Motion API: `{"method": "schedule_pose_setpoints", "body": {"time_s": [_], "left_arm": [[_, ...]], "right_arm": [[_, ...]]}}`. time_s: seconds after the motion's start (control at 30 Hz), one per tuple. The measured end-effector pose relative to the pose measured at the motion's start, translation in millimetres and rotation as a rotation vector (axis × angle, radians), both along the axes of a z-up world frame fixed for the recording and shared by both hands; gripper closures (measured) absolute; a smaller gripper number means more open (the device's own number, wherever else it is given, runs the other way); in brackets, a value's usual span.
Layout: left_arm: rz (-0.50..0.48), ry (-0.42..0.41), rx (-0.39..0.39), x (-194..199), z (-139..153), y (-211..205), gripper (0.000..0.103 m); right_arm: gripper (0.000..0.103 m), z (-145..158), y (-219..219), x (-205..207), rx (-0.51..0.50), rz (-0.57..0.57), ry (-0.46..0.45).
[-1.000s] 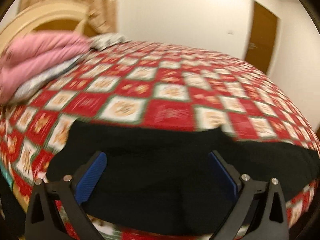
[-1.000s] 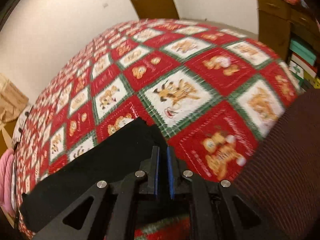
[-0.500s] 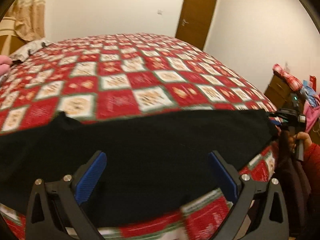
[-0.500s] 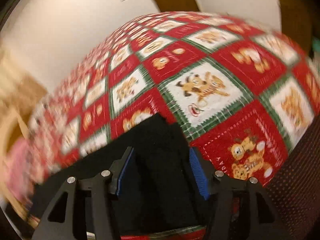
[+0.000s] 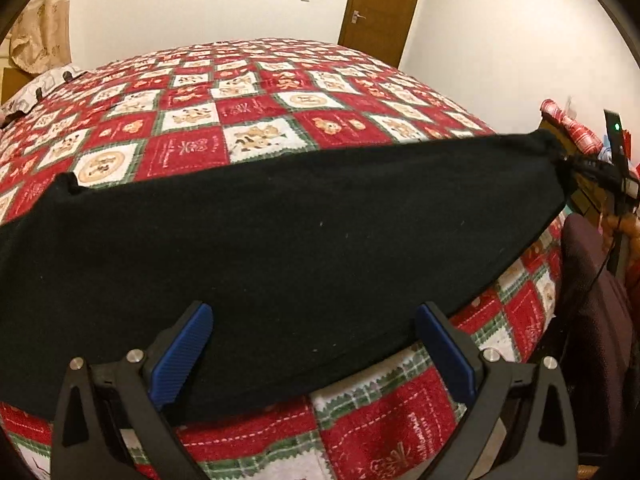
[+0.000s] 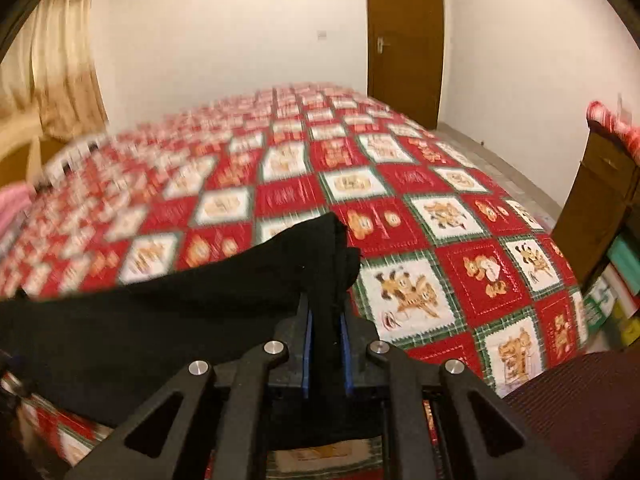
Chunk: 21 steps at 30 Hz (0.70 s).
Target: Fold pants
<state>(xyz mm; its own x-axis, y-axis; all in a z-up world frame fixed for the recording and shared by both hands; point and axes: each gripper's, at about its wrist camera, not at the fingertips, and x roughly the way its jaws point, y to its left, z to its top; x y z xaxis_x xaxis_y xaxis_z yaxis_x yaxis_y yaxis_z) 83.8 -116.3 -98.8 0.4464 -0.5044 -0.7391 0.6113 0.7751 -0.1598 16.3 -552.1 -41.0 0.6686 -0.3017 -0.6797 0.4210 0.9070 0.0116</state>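
Black pants [image 5: 300,220] lie stretched across the near edge of a bed covered by a red, white and green checked bedspread [image 5: 240,112]. My left gripper [image 5: 312,312] hovers open over their middle, its blue pads wide apart and nothing pinched. In the right wrist view the right gripper [image 6: 326,320] is closing, and its blue pads press on a bunched end of the pants [image 6: 160,320]. That end is raised off the bedspread [image 6: 400,184]. In the left wrist view the lifted corner sits at the far right.
A brown door [image 5: 380,4] stands in the far wall beyond the bed. A wooden dresser [image 6: 600,200] with stacked items is to the right of the bed. A dark maroon fabric surface [image 6: 580,400] is at the near right. Curtain [image 6: 60,60] and pillow [image 5: 36,88] are at the left.
The right gripper opened, then closed on the end of the pants and lifted it. The left gripper swung right along the pants and stayed open.
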Motion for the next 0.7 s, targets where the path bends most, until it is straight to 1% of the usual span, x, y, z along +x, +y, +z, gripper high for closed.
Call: {"method": "schedule_pose_setpoints", "body": {"time_s": [0.07,0.1,0.13,0.17,0.2,0.23,0.27,0.3,0.33,0.37,0.43,0.5,0.53,0.63,0.7], "left_arm": [[-0.003,-0.024,0.029,-3,-2,-4,0.000],[-0.007,-0.049,0.057,-6,-3,-7,0.000],[-0.012,-0.067,0.079,-8,-5,-9,0.000],[-0.020,-0.085,0.104,-11,-6,-11,0.000],[-0.037,-0.103,0.134,-15,-6,-14,0.000],[-0.050,-0.109,0.141,-16,-6,-15,0.000],[-0.061,-0.110,0.138,-18,-5,-15,0.000],[-0.071,-0.101,0.121,-18,-4,-14,0.000],[-0.071,-0.095,0.111,-16,-4,-13,0.000],[-0.067,-0.089,0.100,-14,-4,-13,0.000],[-0.060,-0.085,0.091,-13,-4,-14,0.000],[-0.064,-0.091,0.096,-14,-5,-18,0.000],[-0.069,-0.094,0.100,-16,-6,-20,0.000],[-0.094,-0.103,0.109,-22,-6,-22,0.000],[-0.109,-0.103,0.107,-23,-5,-19,0.000]], "right_arm": [[0.090,-25,-7,12,0.025,0.018,0.081],[0.088,-37,-12,15,0.044,0.020,0.123],[0.086,-51,-19,17,0.062,0.003,0.187],[0.082,-54,-23,14,0.084,-0.005,0.196],[0.072,-52,-28,7,0.107,-0.025,0.169],[0.067,-43,-35,-6,0.125,-0.090,0.116],[0.067,-36,-37,-15,0.118,-0.137,0.088],[0.067,-25,-37,-29,0.079,-0.212,0.054],[0.067,-17,-35,-37,0.052,-0.236,0.030],[0.067,-9,-29,-45,0.036,-0.230,-0.004],[0.067,-2,-13,-51,0.063,-0.167,-0.024],[0.067,-2,11,-48,0.109,-0.073,-0.036],[0.067,-3,30,-41,0.131,-0.005,-0.039],[0.067,-19,69,-23,0.153,0.089,-0.002],[0.067,-35,85,-8,0.182,0.109,0.057]]}}
